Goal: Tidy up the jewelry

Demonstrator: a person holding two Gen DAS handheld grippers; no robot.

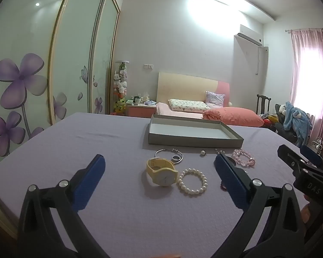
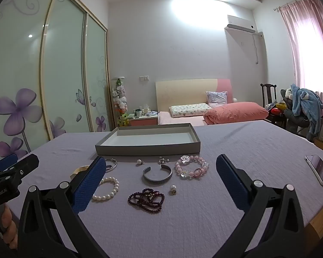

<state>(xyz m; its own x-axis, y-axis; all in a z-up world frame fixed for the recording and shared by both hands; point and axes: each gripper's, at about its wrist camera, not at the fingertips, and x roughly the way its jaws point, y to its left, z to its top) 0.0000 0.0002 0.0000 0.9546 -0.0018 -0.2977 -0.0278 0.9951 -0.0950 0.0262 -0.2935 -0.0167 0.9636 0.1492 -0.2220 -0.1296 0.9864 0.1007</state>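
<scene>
Jewelry lies on a lilac cloth in front of an empty grey tray (image 1: 191, 138) (image 2: 148, 149). In the left wrist view I see a yellow watch (image 1: 161, 171), a pearl bracelet (image 1: 191, 181), a silver bangle (image 1: 169, 155) and a pink bead bracelet (image 1: 243, 157). The right wrist view shows the pearl bracelet (image 2: 106, 188), a grey cuff (image 2: 157, 174), the pink bead bracelet (image 2: 191, 166), a dark purple bead string (image 2: 147, 200) and small earrings (image 2: 172, 189). My left gripper (image 1: 159, 167) and right gripper (image 2: 158, 172) are both open, empty, held above the items.
A phone (image 2: 319, 169) lies at the table's right edge. Beyond the table are a bed (image 2: 204, 111), a wardrobe with flower doors (image 1: 21, 81) and a chair piled with clothes (image 2: 301, 105).
</scene>
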